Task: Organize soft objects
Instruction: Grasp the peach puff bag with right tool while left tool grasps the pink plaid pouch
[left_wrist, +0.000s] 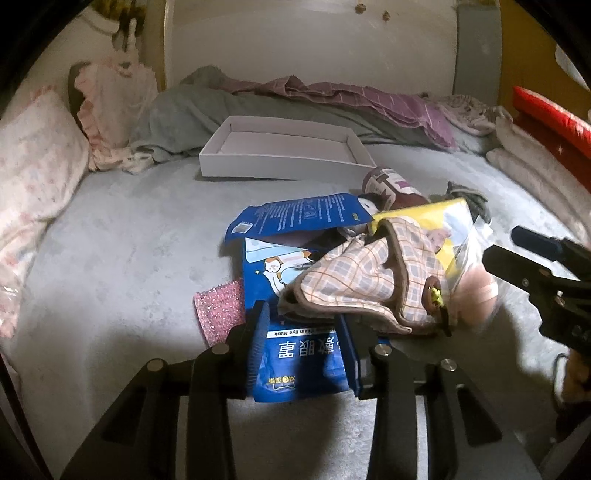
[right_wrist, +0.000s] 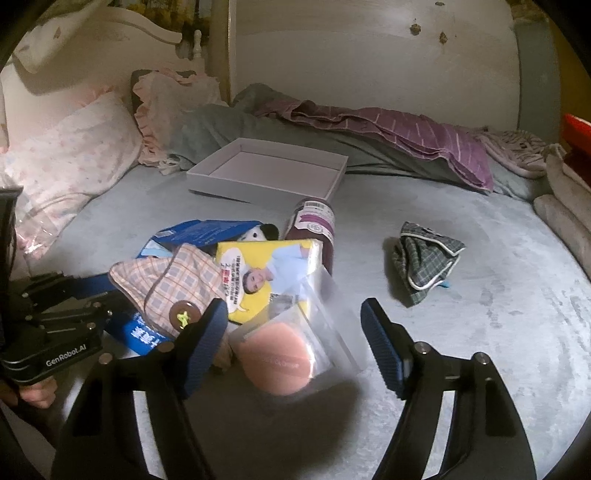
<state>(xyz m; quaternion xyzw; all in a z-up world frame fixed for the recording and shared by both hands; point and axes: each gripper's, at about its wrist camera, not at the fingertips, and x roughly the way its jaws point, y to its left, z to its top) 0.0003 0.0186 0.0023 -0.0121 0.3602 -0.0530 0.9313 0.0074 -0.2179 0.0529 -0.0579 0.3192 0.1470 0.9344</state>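
White box (left_wrist: 284, 147) in the upper middle sits empty; left tool (left_wrist: 303, 343) pinches a blue packet (left_wrist: 295, 365), right tool (right_wrist: 291, 339) spread over the untouched pile.

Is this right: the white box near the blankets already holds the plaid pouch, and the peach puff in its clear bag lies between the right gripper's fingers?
Not quite. The white box is empty; the plaid pouch lies on the pile in front of it, as the right wrist view shows. The peach puff does lie between the right gripper's fingers.

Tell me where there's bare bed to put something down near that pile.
Bare bedcover lies between the green plaid pouch and the right gripper, and left of the pile toward the floral pillow. The white box is empty too. It's crowded around the blue eye mask packet.
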